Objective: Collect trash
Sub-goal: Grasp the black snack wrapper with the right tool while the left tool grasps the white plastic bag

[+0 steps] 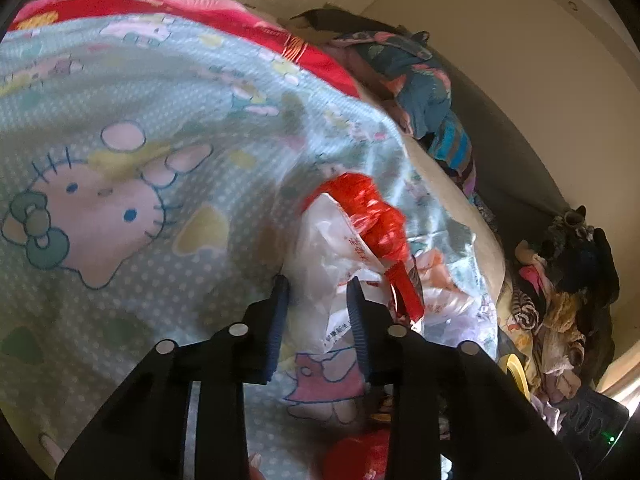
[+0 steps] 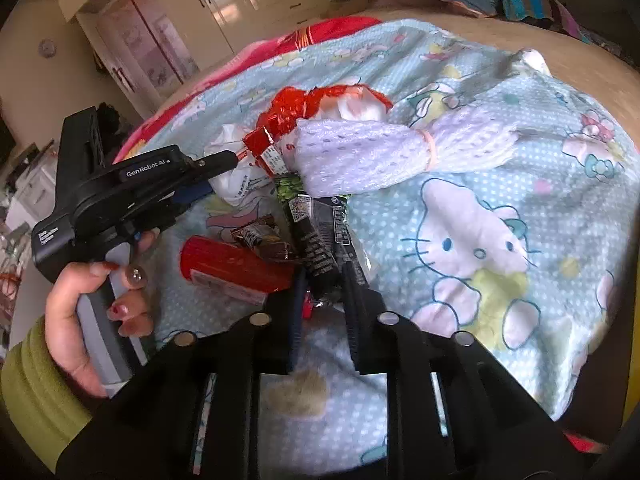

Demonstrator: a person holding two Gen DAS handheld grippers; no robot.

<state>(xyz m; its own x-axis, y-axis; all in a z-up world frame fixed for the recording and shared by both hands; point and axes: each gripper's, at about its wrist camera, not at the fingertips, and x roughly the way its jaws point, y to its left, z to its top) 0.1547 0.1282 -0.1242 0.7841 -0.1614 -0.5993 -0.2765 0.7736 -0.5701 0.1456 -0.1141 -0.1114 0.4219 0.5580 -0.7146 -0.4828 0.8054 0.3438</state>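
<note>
Clearly both grippers are at the grasping stage, working a heap of trash [image 2: 304,184] that lies on a blue cartoon-print sheet [image 2: 520,208] spread over a bed. The left gripper [image 1: 318,280] has its jaws narrowed onto a crumpled white bag [image 1: 324,248], which sits between the blue pads and seems pinched by them. From the right wrist view that same tool comes in from 9 o'clock, held by a hand [image 2: 84,316] in a green sleeve. The right gripper [image 2: 324,276] is closed nearly all the way, with a black wrapper [image 2: 320,248] between its tips; its pads look to be biting on the near end.

To do this well, I would lift each piece slowly and check that the thin film does not slide out, since crinkled plastic gives the pads little to hold. A grip deeper into the bunched part would be safer than one at a loose edge. Neighbouring scraps may drag along or spill.

The heap is mixed: a red film bag [image 2: 308,100] at 12 o'clock, a white foam net [image 2: 380,156] tied with a band toward 1 o'clock, a red tube [image 2: 228,264] at 9 o'clock of the right tips, and a brown wrapper [image 2: 260,238] beside it.
</note>
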